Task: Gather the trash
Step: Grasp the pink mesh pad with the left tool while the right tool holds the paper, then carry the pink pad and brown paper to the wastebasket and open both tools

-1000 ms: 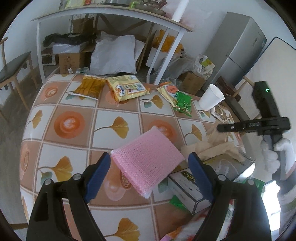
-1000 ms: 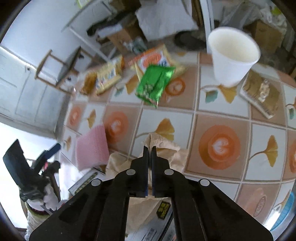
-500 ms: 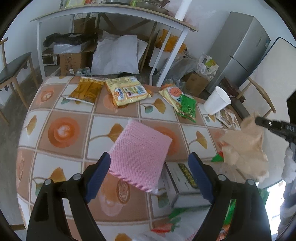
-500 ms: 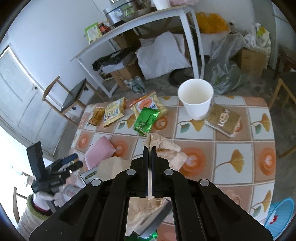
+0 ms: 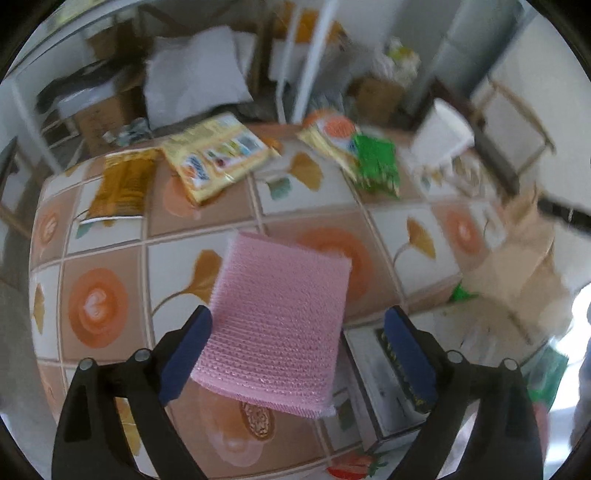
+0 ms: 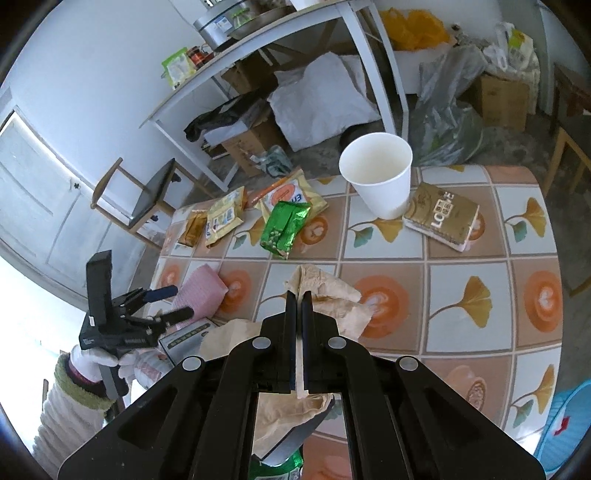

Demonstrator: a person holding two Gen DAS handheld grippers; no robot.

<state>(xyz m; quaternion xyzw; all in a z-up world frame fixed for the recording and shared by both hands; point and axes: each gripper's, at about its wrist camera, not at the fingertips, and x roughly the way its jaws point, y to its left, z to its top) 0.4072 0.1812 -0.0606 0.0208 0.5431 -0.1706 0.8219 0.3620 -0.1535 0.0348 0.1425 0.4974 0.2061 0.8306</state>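
My right gripper point(image 6: 299, 295) is shut on crumpled brown paper point(image 6: 328, 291) and holds it above the tiled table point(image 6: 480, 343); the paper also shows at the right of the left wrist view point(image 5: 517, 273). My left gripper point(image 5: 297, 328) is open over a pink bubble-wrap pouch point(image 5: 277, 321), which lies between its blue pads, and it also appears in the right wrist view point(image 6: 166, 302). On the table lie a green packet point(image 6: 284, 229), yellow snack bags point(image 6: 225, 216), a white paper cup point(image 6: 380, 177) and a gold box point(image 6: 443, 216).
A small grey box point(image 5: 391, 373) lies by the left gripper's right finger. A white trestle table point(image 6: 295, 33), cardboard boxes, bags and a chair point(image 6: 147, 192) stand beyond the table. A blue basket point(image 6: 569, 424) sits at the lower right.
My right gripper has lifted the brown paper off the table and drawn back. My left gripper has moved closer over the pink pouch, its view now blurred.
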